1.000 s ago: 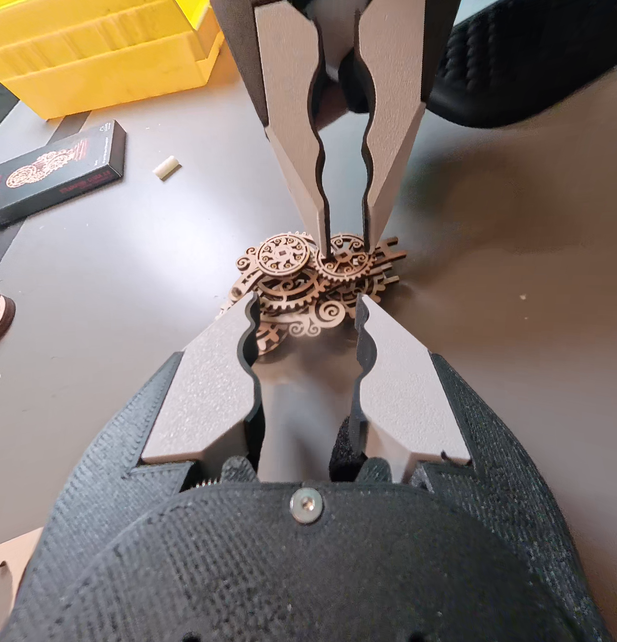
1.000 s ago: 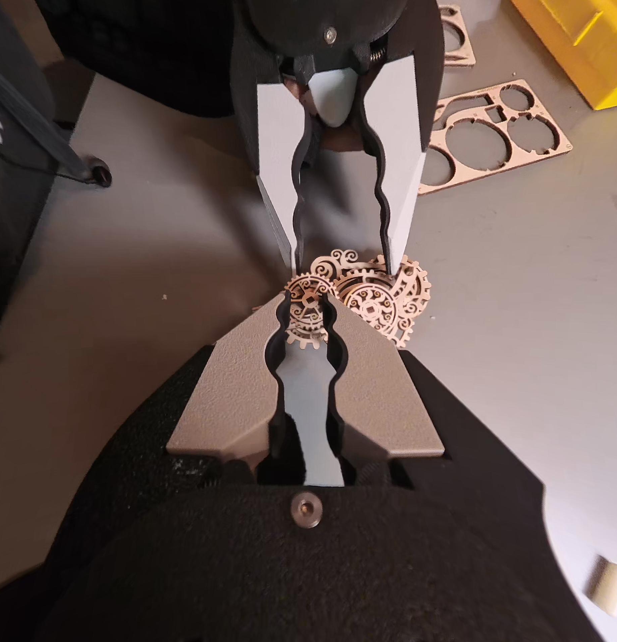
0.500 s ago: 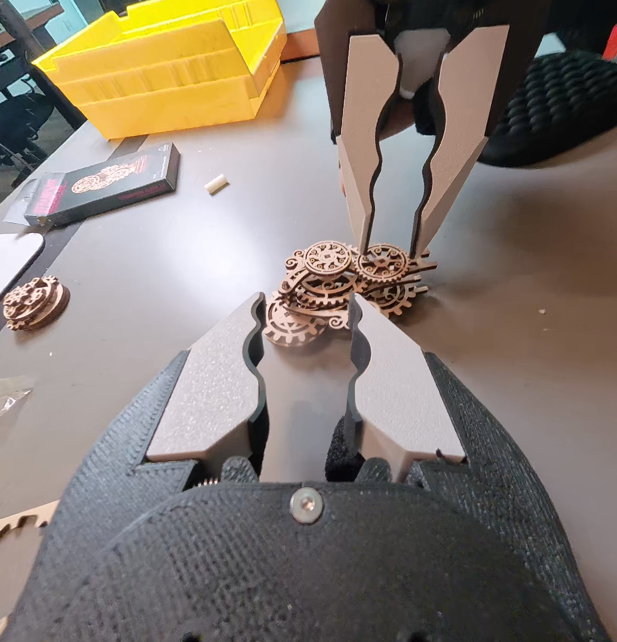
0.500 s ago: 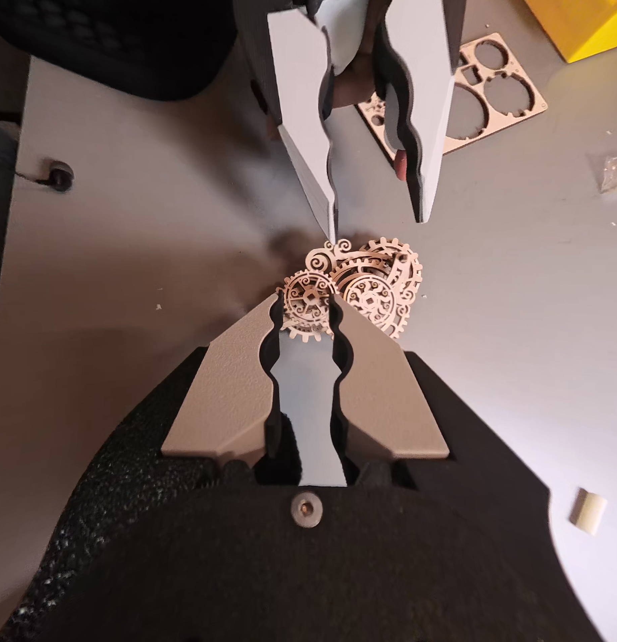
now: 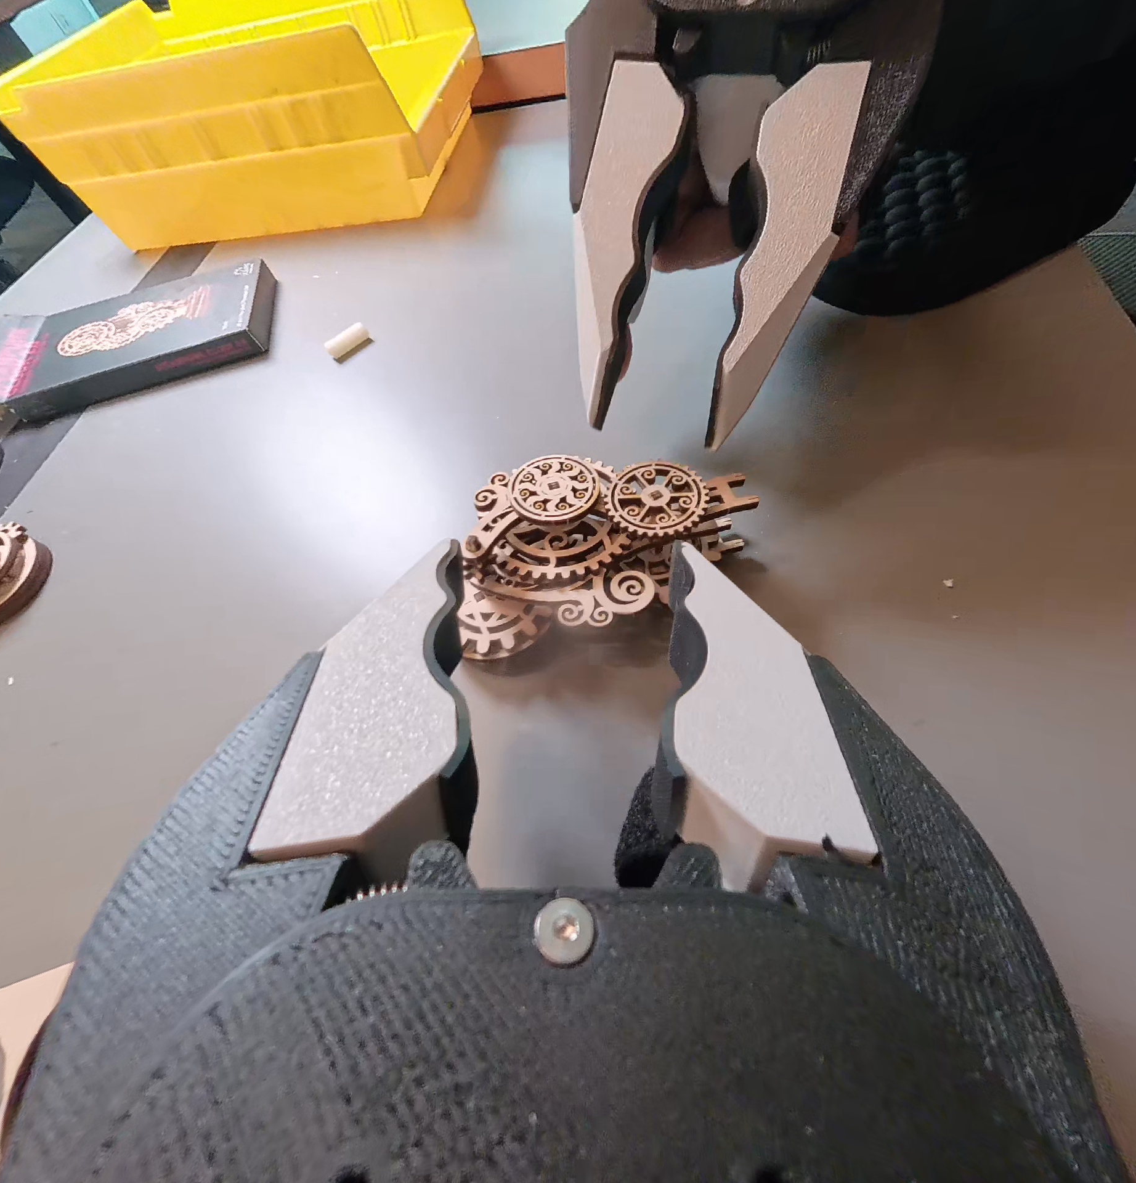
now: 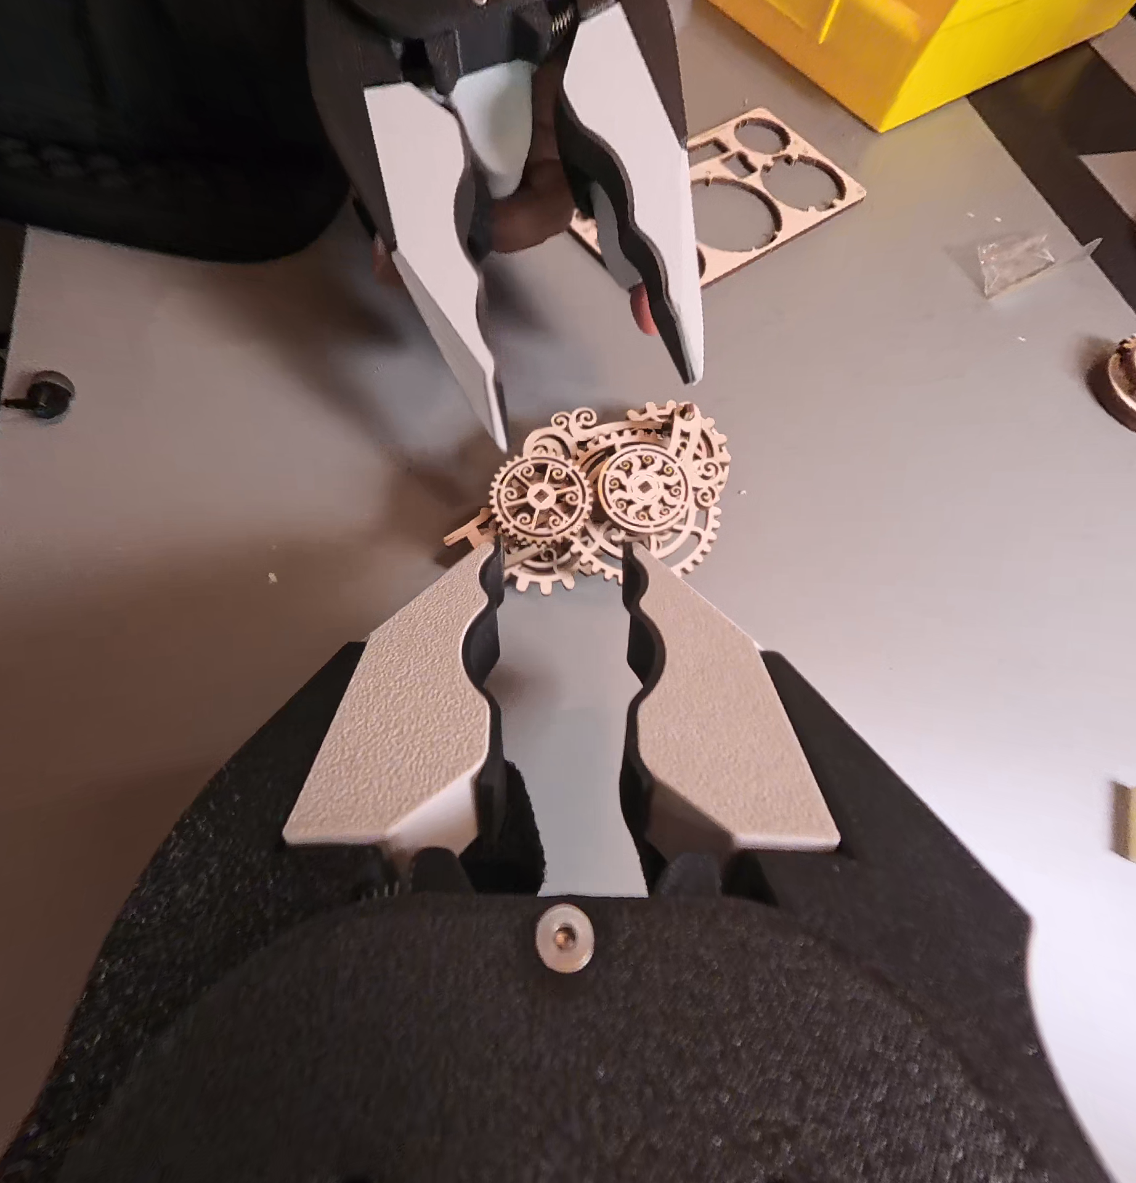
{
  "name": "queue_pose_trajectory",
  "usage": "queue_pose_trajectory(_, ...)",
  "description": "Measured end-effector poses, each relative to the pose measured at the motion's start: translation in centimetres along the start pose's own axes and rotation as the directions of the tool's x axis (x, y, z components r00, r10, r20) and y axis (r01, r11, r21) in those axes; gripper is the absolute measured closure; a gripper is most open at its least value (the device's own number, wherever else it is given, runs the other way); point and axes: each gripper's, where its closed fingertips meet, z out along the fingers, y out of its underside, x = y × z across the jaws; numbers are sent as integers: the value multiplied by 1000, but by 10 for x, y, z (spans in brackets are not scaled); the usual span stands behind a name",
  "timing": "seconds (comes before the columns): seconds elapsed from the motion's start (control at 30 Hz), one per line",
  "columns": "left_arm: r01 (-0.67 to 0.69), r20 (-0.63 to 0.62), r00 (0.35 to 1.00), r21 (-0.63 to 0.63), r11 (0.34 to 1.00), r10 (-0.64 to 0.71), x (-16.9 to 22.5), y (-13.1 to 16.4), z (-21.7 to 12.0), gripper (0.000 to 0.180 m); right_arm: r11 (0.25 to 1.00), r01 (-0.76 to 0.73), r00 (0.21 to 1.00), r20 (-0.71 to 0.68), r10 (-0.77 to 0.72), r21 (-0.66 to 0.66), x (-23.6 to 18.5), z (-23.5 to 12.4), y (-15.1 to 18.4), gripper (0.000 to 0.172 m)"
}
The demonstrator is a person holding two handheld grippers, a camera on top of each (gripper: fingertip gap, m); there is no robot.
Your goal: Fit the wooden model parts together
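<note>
We are seeing the wooden gear model (image 5: 591, 550) lying flat on the grey table (image 5: 232, 576), its forked end pointing away from the black printed box (image 5: 136, 339). Our left tool (image 5: 562, 570) is flanking it, released; our right tool (image 6: 562, 563) is hovering released.

Opposed close wrist views, angled down, share the wooden model (image 5: 591, 544).

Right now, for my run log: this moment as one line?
left gripper: open | right gripper: open | wooden gear model: on table, unheld
</note>
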Motion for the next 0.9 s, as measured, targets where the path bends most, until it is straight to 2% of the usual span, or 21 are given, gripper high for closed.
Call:
queue_pose_trajectory(0.13,0,27,1000,-20,1000,0,0,3,7,117,994,-39,999,6,38,98,7,-1,-5,137)
queue_pose_trajectory(0.2,-2,46,999,-21,1000,3,-3,3,7,120,985,-80,996,-30,86,154,23,-9,-4,139)
queue_pose_trajectory(0.33,-9,70,998,-24,1000,11,-10,7,4,123,951,-205,949,-190,251,232,75,-31,16,141)
queue_pose_trajectory(0.47,10,89,996,-40,999,-6,-21,13,-3,125,950,-221,880,-376,291,219,113,-49,40,142)
queue_pose_trajectory(0.6,44,92,995,-80,996,-37,-28,23,-9,137,940,-261,905,-282,318,221,100,-36,37,142)
queue_pose_trajectory(0.7,64,49,997,-99,993,-60,-24,27,-10,145,959,-214,952,-180,248,188,75,-19,25,143)
queue_pose_trajectory(0.9,47,-4,999,-102,994,-48,-17,25,-16,149,995,-79,992,-97,85,61,44,11,22,149)
